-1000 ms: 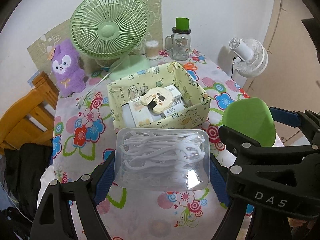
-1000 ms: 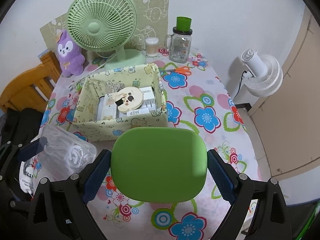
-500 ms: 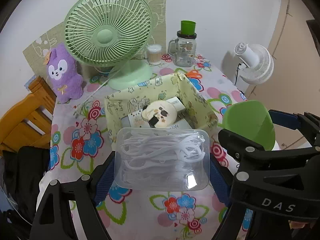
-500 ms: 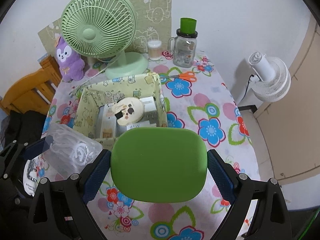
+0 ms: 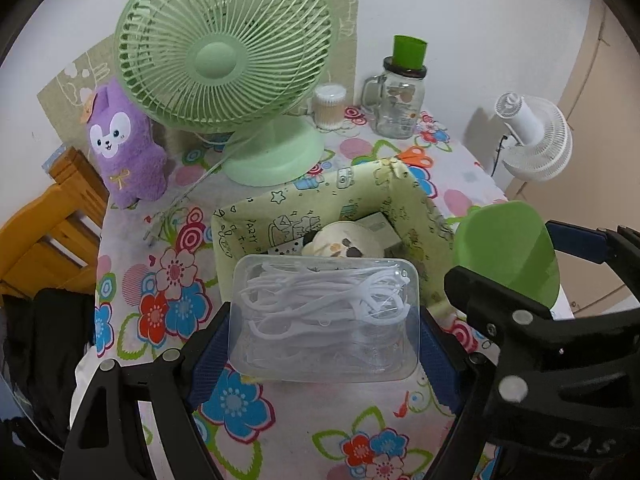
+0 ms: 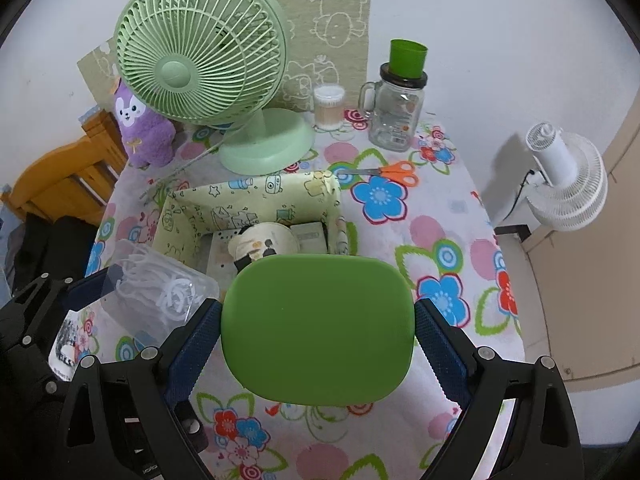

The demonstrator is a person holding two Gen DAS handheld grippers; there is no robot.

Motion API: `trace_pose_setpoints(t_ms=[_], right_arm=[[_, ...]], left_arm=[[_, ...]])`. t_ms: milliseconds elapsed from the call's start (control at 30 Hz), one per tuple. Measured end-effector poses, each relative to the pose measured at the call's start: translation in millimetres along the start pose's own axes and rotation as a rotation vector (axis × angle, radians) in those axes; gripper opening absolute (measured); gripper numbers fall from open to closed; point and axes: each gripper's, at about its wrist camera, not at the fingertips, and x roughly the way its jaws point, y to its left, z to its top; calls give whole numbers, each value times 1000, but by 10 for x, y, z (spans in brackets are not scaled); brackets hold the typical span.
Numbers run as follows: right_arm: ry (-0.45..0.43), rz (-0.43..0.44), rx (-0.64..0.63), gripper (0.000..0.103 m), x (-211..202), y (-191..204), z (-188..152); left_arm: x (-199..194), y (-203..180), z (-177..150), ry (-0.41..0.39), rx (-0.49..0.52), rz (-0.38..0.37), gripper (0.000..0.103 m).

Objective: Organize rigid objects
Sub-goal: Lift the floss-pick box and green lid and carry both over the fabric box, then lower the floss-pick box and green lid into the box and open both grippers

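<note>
The left gripper [image 5: 324, 320] was clamped on a clear plastic box [image 5: 324, 320] packed with white floss picks, its blue pads pressed against the box's two short ends. The box hung above the near wall of the yellow-green fabric bin [image 5: 296, 216], which stood in the middle of the flower-print table [image 5: 160, 280]. To its right, the right gripper [image 6: 316, 328] was clamped the same way on a green lid [image 6: 316, 328], a flat rounded rectangle held at the bin's near right corner; in the left wrist view that lid [image 5: 506, 252] showed edge-on beside the bin's right wall.

Inside the bin lay a round cream-coloured item with dark markings [image 6: 264, 244] on top of some flat white and grey boxes [image 6: 306, 234]; what these were could not be told, since the held things hid most of them.

Beyond the bin, at the far left, stood a green desk fan [image 6: 200, 68] with a purple plush toy [image 6: 142, 128] to its left. Further right along the far edge were a jar of cotton swabs [image 6: 329, 106] and a glass mug with a green cup on top [image 6: 398, 114]. Orange-handled scissors [image 6: 384, 171] lay just beyond the bin's far right corner. A white fan [image 6: 568, 184] stood off the table to the right, and a wooden chair [image 6: 60, 184] at the left.
</note>
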Motion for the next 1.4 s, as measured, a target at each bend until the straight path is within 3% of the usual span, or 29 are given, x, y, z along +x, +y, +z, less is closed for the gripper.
trace_pose_setpoints(t_ms=[567,1033,1400], right_arm=[[42,49,-56,95,514,99,293],[73,42,-70,95,811,-20,353],[36,50,-97,95,734,20,414]], left_arm=[[565,177,198,64,-73,21,86],[909,154,230,109,-98,-1,87],[735,128,245,85,-85,8,102]])
